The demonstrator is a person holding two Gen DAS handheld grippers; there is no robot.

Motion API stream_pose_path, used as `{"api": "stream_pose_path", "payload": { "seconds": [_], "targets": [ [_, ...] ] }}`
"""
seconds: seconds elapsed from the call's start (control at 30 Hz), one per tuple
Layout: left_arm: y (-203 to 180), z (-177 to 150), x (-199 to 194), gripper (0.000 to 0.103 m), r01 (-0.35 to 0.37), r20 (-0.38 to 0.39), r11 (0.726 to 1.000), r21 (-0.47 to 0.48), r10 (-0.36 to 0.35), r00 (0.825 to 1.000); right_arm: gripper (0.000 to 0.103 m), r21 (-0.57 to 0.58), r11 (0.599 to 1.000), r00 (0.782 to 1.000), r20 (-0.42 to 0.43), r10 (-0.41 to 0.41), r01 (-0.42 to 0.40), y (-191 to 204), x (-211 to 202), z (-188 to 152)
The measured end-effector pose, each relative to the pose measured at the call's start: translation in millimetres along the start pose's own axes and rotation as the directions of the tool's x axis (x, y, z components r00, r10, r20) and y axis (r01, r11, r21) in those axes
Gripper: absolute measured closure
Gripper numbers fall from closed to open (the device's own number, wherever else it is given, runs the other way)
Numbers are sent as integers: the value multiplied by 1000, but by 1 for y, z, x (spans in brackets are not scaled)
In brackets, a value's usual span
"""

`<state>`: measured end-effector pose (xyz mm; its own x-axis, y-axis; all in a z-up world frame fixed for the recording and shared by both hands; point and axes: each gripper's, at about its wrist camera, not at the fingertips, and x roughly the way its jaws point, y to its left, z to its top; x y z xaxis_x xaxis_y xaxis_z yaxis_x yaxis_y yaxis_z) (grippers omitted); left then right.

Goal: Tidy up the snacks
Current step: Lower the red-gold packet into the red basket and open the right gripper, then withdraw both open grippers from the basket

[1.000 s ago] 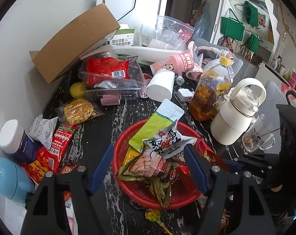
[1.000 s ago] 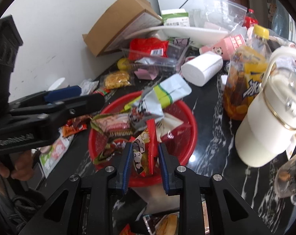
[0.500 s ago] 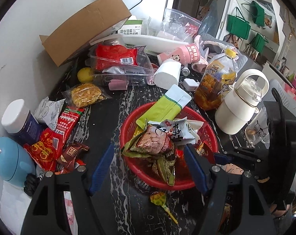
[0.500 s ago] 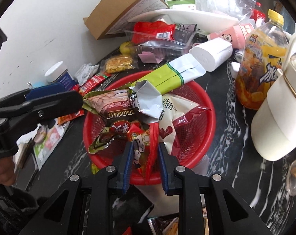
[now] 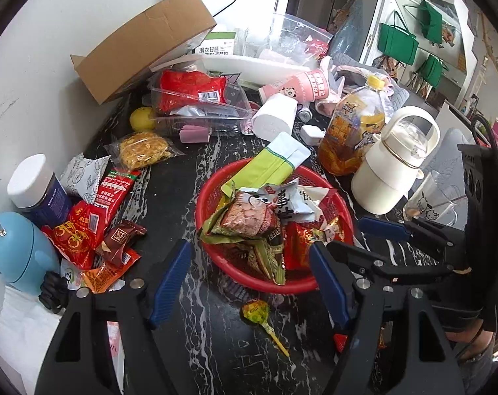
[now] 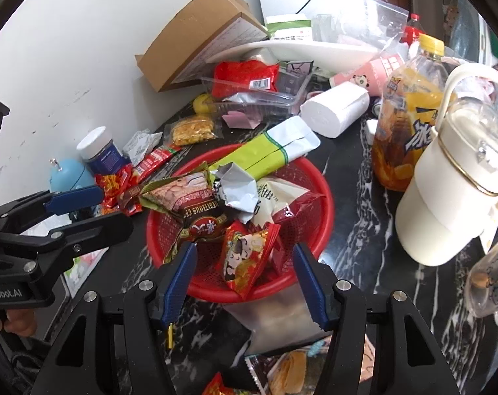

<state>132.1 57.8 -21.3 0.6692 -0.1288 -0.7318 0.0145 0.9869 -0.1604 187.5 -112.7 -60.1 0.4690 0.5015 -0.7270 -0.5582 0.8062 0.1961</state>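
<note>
The right tongs (image 6: 242, 273) have just been opening, jaws apart around a red packet (image 6: 245, 260) now lying free in the red basket (image 6: 318, 171). Drop-off looks done. The left tongs (image 5: 249, 279) hang apart, empty. Next likely calls for reaching the loose snacks (image 5: 94, 227) farther left on the desk (image 5: 170, 191).

The basket (image 6: 318, 177) sat mid-table, packets heaped in it, and a long pouch (image 6: 265, 154) lay across its far rim. A small packet (image 6: 245, 260) leaned inside the near wall, between the right gripper (image 6: 242, 276)'s jaws, untouched by either. Right of the basket stood the jug (image 6: 453, 204), the bottle (image 6: 407, 112) behind it. Left, loose packets (image 5: 94, 223) lay by a jar (image 5: 35, 191). In front of the basket lay a lollipop (image 5: 259, 312); behind, a paper roll (image 5: 275, 120).
</note>
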Motion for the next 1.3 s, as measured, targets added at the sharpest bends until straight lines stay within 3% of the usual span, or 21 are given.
{"api": "stream_pose_path", "payload": {
  "seconds": [0.33,0.8,1.03,1.3],
  "targets": [
    [-22,-3,-34,30,4,63,999,41,-6,998,42,8,1000,997,79,-23,23,7,-47,-3],
    [-64,-14,-94,30,33,176,990,134,-57,983,39,25,996,968,235,-85,82,19,-143,-19],
    [-79,-29,-106,30,57,179,985,165,-87,980,38,36,994,964,243,-109,103,24,-164,-40],
    [-84,-53,-102,30,80,132,980,184,-106,986,38,88,988,968,208,-141,125,24,-166,-68]
  ]
}}
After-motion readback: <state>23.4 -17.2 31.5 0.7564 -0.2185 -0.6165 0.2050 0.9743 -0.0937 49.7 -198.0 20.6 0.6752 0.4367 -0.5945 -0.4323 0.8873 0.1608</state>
